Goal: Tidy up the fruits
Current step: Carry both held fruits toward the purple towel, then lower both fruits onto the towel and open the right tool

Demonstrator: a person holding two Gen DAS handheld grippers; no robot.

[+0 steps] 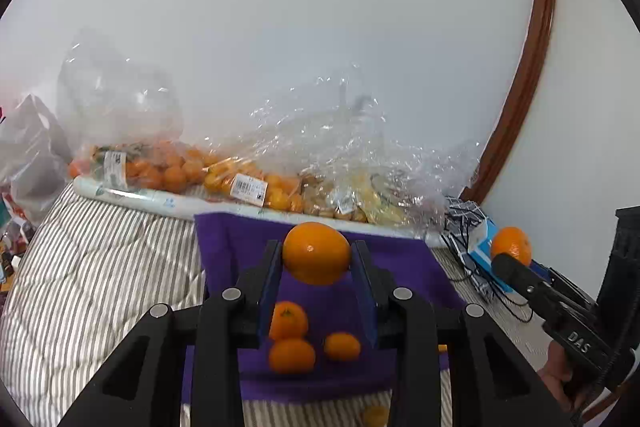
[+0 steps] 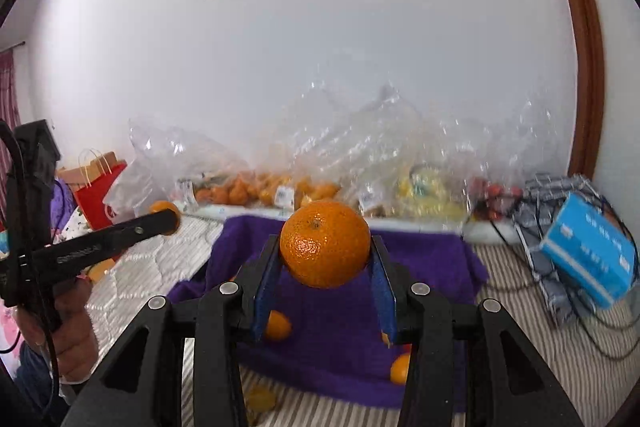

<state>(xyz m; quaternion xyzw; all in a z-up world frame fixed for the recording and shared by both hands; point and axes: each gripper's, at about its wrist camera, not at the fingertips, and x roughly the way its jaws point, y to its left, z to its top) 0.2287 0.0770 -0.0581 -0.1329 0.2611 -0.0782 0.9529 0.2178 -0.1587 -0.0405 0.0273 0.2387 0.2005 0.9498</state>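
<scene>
Far left along wall, I saw clear bags of oranges (image 1: 160, 167). Left gripper (image 1: 316, 259) pinched smooth orange (image 1: 316, 253) between blue pads, lifted above purple cloth (image 1: 236, 247). Three loose oranges (image 1: 292, 355) lay on cloth, near side. My right gripper (image 2: 325, 251) pinched dimpled orange (image 2: 325, 243), also clear of cloth. Blue box (image 2: 592, 251) sat far right on striped bedding (image 2: 560, 347).
</scene>
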